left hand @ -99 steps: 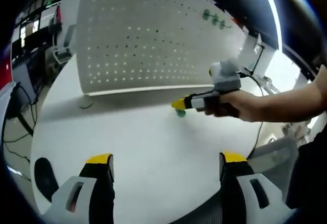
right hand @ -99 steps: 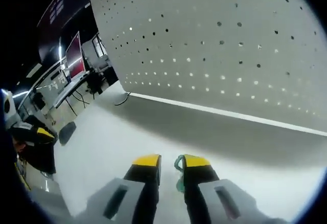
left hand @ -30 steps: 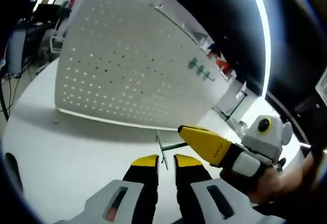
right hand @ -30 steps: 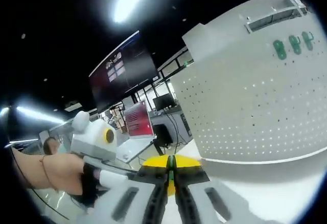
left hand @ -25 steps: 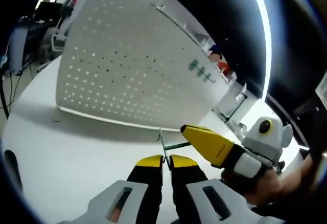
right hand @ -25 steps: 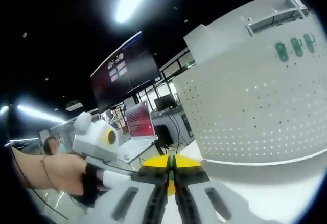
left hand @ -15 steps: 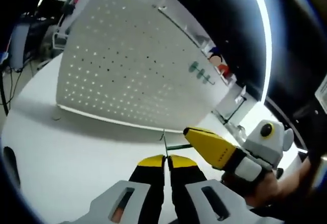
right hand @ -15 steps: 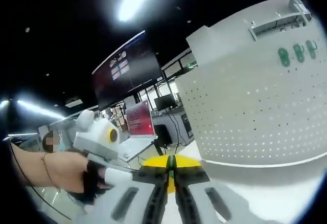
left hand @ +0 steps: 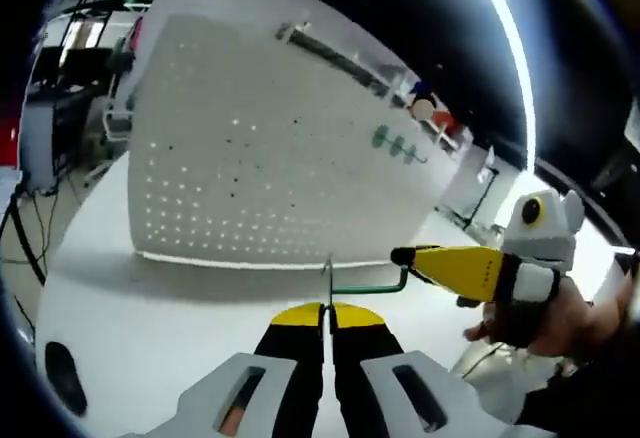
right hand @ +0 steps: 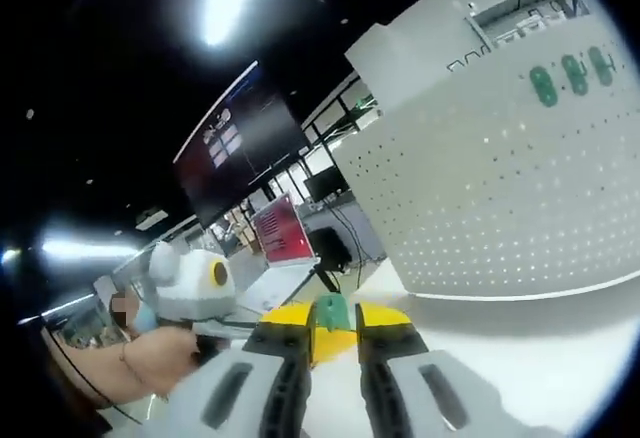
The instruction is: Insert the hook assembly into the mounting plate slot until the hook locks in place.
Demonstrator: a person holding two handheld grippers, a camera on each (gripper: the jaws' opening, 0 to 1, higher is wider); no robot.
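Meanwhile, in the left gripper view, the left gripper (left hand: 327,310) pinches the thin plate end of the green hook (left hand: 368,285) above the white table (left hand: 150,308), seemingly steadying it short of the pegboard (left hand: 270,168); the right gripper (left hand: 440,261) hovers at its bend. From the right gripper view, its jaws stand slightly parted around the hook's green tip (right hand: 331,310), apparently letting go, the pegboard (right hand: 500,158) well ahead.

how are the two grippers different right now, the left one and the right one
The left gripper is shut on the green hook, pinching its thin end; the right gripper stands slightly apart around the hook's green end. The left gripper points toward the pegboard; the right gripper comes in sideways. Both have yellow tips.
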